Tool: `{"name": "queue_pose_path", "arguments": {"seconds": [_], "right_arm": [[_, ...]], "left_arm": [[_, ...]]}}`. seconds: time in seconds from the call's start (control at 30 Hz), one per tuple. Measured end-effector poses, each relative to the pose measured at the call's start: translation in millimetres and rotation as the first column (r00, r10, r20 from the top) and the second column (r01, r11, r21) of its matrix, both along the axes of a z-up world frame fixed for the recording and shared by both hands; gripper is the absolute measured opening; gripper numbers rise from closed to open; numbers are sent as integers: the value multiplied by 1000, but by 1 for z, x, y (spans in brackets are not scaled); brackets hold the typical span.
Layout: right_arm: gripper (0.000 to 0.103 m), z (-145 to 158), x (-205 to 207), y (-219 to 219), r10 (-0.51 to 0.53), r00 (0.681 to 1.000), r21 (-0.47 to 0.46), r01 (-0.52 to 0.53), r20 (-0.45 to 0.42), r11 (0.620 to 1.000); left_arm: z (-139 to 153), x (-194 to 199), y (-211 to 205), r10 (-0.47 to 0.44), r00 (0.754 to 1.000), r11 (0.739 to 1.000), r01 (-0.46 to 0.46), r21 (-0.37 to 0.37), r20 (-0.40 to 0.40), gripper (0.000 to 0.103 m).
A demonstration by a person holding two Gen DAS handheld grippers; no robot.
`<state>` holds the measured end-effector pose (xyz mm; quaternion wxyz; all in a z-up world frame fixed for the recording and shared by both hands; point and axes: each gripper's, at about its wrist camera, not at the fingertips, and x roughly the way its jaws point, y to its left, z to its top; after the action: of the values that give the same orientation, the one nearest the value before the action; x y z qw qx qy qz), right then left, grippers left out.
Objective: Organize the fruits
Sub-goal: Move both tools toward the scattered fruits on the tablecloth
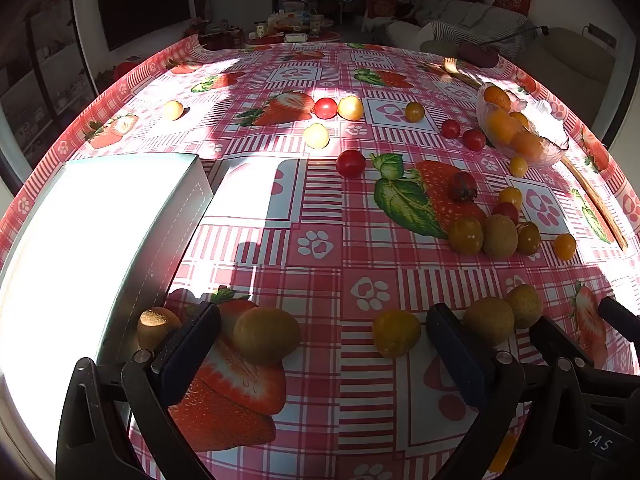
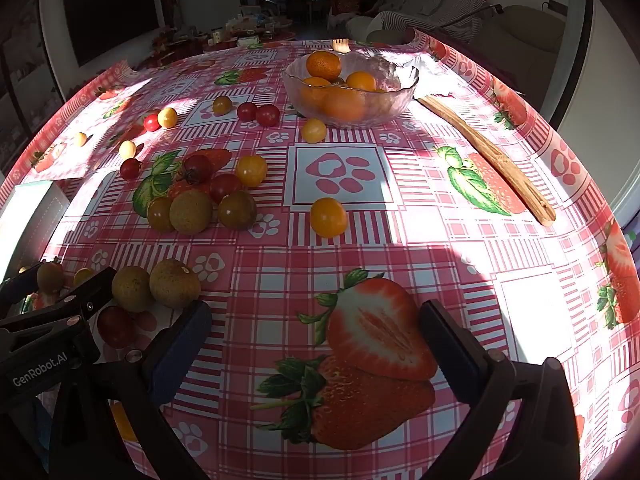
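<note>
Red, yellow and brownish cherry tomatoes and brown longans lie scattered on the strawberry-print tablecloth [image 1: 320,216]. A glass bowl [image 2: 400,92] at the far side holds several oranges [image 2: 324,65]; it also shows in the left wrist view [image 1: 558,148]. My left gripper [image 1: 320,344] is open and empty, low over the cloth, with a brown longan [image 1: 266,334] and a yellow tomato [image 1: 396,332] between its fingers. My right gripper [image 2: 316,340] is open and empty over bare cloth. Two longans [image 2: 156,286] lie just left of its left finger.
A white box [image 1: 100,232] stands at the left. A wooden tong [image 2: 488,156] lies right of the bowl. A gold fork [image 1: 450,66] lies behind the bowl. A cluster of tomatoes and a longan [image 2: 192,212] sits mid-table. The table's edges curve away on both sides.
</note>
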<state>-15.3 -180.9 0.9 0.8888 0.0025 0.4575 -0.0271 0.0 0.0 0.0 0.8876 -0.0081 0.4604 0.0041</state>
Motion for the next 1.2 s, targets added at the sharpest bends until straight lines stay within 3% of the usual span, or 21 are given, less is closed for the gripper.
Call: {"name": "queue_pose_path", "arguments": {"seconds": [0.33,0.53,0.67,0.9,1.2], "right_arm": [[103,0,1,0,9,1000,0,-9,-7,1000],[103,2,1,-5,12,1000,38,-11,-25,999],[103,12,-14,-13,8,1000,91,-7,-8,996],[103,20,-37,-16,32,999,89,-31,-14,996],[103,20,-50,-34,-3,1000,111,6,-26,994]], "left_arm": [[3,-6,2,-2,1000,1000,2,18,-5,103],[20,-31,8,-24,998,998,20,62,60,103],[30,-42,14,-28,997,999,25,39,75,103],[33,-68,17,-24,998,1000,24,12,66,103],[29,-74,13,-22,999,999,20,30,42,103]]}}
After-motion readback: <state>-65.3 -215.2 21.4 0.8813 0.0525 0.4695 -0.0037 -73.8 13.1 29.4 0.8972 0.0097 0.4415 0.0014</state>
